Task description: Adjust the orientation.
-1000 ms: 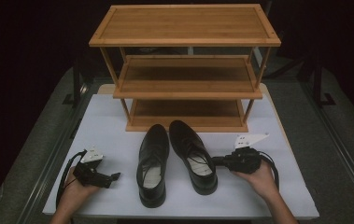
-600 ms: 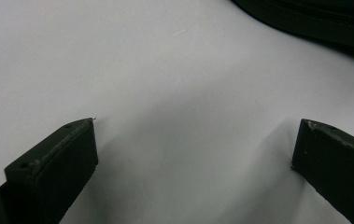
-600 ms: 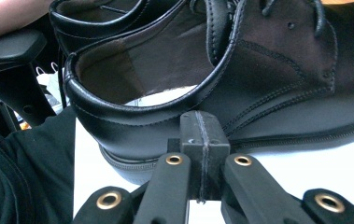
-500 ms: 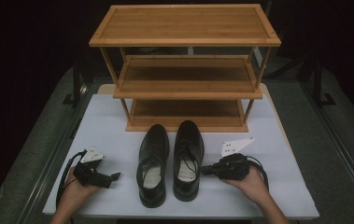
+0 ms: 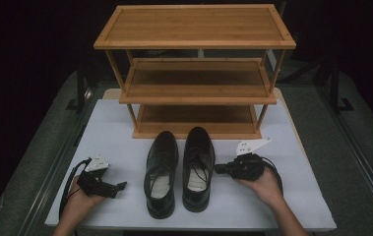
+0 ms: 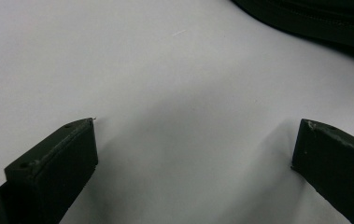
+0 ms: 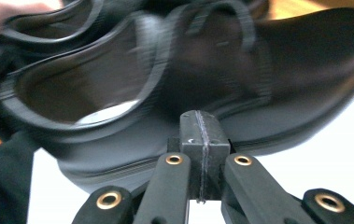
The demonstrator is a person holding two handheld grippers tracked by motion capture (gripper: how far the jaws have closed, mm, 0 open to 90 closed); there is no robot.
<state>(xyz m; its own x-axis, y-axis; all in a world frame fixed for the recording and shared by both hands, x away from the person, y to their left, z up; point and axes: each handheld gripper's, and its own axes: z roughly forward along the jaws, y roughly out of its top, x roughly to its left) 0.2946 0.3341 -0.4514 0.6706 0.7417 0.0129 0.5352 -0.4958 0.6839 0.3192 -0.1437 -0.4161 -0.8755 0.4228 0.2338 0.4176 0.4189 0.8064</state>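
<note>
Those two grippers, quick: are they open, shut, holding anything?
Left gripper: open, nothing between its fingers.
Right gripper: shut, empty, tips against the side of the right shoe.

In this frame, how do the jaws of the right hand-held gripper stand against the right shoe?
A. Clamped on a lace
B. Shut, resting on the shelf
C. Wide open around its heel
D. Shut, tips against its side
D: in the right gripper view the right hand-held gripper has its jaws pressed together, with their tips at the side of the right shoe.
</note>
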